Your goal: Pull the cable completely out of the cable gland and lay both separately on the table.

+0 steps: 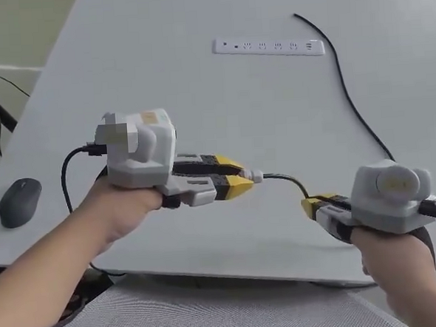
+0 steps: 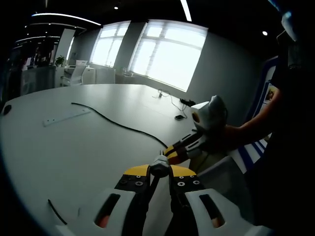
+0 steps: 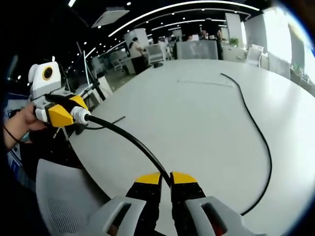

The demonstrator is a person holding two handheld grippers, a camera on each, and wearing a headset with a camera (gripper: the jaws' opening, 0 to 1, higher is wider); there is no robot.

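Observation:
My left gripper [image 1: 242, 178] is shut on the small grey cable gland [image 1: 254, 177], held above the table's front edge. In the left gripper view the cable gland [image 2: 159, 164] sits pinched between the yellow tips of the left gripper [image 2: 159, 172]. A black cable [image 1: 286, 180] runs from the gland in a short arc to my right gripper [image 1: 309, 204], which is shut on it. In the right gripper view the cable [image 3: 125, 139] stretches from the right gripper [image 3: 166, 178] up to the gland [image 3: 80, 116] at the left gripper [image 3: 66, 114]. The cable still enters the gland.
A white power strip [image 1: 268, 46] lies far back on the grey table [image 1: 199, 90], with its long black cord [image 1: 347, 96] curving toward the right edge. A dark mouse [image 1: 19, 201] rests at the left front corner. A grey chair back [image 1: 212, 308] is below the front edge.

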